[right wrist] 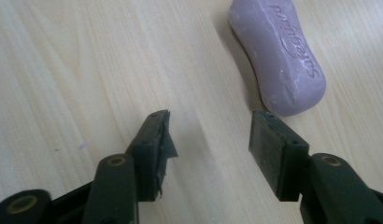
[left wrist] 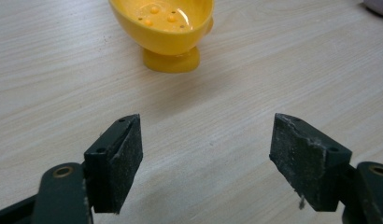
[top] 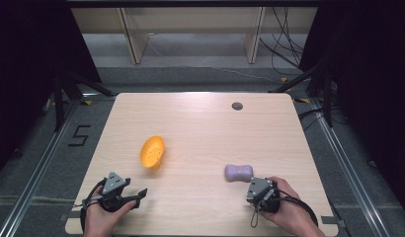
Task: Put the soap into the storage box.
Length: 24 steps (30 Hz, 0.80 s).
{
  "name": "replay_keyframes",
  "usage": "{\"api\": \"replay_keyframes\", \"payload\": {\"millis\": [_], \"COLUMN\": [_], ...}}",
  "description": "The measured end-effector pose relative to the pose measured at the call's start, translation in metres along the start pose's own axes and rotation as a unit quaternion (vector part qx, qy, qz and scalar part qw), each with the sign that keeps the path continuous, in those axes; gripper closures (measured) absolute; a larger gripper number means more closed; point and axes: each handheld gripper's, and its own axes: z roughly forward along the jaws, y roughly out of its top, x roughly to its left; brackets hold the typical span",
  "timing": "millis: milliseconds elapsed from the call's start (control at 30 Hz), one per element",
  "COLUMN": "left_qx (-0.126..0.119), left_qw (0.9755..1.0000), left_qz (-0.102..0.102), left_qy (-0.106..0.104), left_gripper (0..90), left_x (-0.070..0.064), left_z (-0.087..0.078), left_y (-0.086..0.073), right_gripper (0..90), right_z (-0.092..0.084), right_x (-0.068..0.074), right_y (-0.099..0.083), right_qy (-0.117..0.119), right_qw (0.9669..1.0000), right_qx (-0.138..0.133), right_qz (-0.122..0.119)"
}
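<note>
A yellow footed dish (top: 152, 152) with small holes in its bottom lies left of the middle of the wooden table (top: 200, 118), tipped onto its side. A purple soap bar (top: 238, 172) rests flat on the right side. My left gripper (top: 140, 194) sits near the front left edge, jaws wide open and empty, aimed at the dish (left wrist: 164, 28); the gripper (left wrist: 206, 154) is a short way from it. My right gripper (top: 255, 184) sits just in front of the soap. Its jaws (right wrist: 210, 140) stand apart over bare wood, and the soap (right wrist: 278, 56) lies just past the right pad.
A dark round grommet (top: 237, 105) is set in the table's far right part. Black curtains and stand legs flank the table. Wooden frame legs (top: 134, 39) and loose cables lie on the floor behind it. A "5" (top: 79, 134) is marked on the floor at left.
</note>
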Motion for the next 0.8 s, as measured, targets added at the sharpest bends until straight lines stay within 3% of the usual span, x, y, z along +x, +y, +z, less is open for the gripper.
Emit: {"api": "replay_keyframes", "payload": {"millis": [167,200,233,300,367,400,500,600,633,733,767,800], "left_qx": [0.004,0.000,-0.001,-0.002,-0.007,-0.008,-0.007,-0.004,-0.005,-0.003,0.004,0.005], "left_qw": [1.0000,0.9996,1.0000,1.0000,1.0000,0.9998,0.9999,1.0000,1.0000,0.9999,0.9998,0.9999], "left_qz": [0.009,0.027,0.005,0.002,0.006,0.017,0.000,0.006,0.000,0.012,0.018,0.012], "left_qy": [0.002,-0.001,0.000,-0.003,-0.002,-0.001,-0.007,-0.006,-0.007,-0.006,-0.002,-0.007], "left_gripper": [24.5,24.5,24.5,24.6,24.6,24.7,24.8,24.9,24.9,24.9,24.9,24.9], "left_x": [0.001,0.003,0.000,-0.001,-0.001,-0.001,-0.003,-0.003,-0.004,-0.003,-0.002,-0.002], "left_z": [-0.002,-0.001,-0.001,-0.001,-0.001,-0.001,0.000,0.000,-0.001,-0.001,-0.002,-0.002], "left_y": [0.000,0.001,0.000,0.000,0.000,0.001,0.000,0.000,0.000,0.000,0.000,0.000], "right_gripper": [45.1,44.6,44.0,43.0,42.3,42.1,40.6,40.6,40.1,39.6,39.2,39.1], "right_z": [-0.002,-0.002,-0.002,-0.001,0.001,0.002,0.004,0.004,0.006,0.007,0.009,0.010], "right_x": [-0.006,-0.008,-0.009,-0.011,-0.015,-0.017,-0.026,-0.030,-0.036,-0.041,-0.046,-0.049], "right_y": [0.003,0.004,0.006,0.009,0.012,0.014,0.020,0.025,0.030,0.035,0.039,0.041], "right_qy": [0.004,0.005,0.006,0.009,0.008,0.013,0.018,0.027,0.031,0.035,0.041,0.043], "right_qw": [0.9999,1.0000,0.9999,0.9999,0.9998,0.9997,0.9993,0.9991,0.9986,0.9980,0.9971,0.9968], "right_qx": [0.005,0.005,0.009,0.011,0.016,0.018,0.025,0.029,0.031,0.038,0.042,0.042], "right_qz": [0.009,0.006,0.007,0.003,-0.007,-0.008,-0.020,-0.013,-0.031,-0.036,-0.048,-0.053]}}
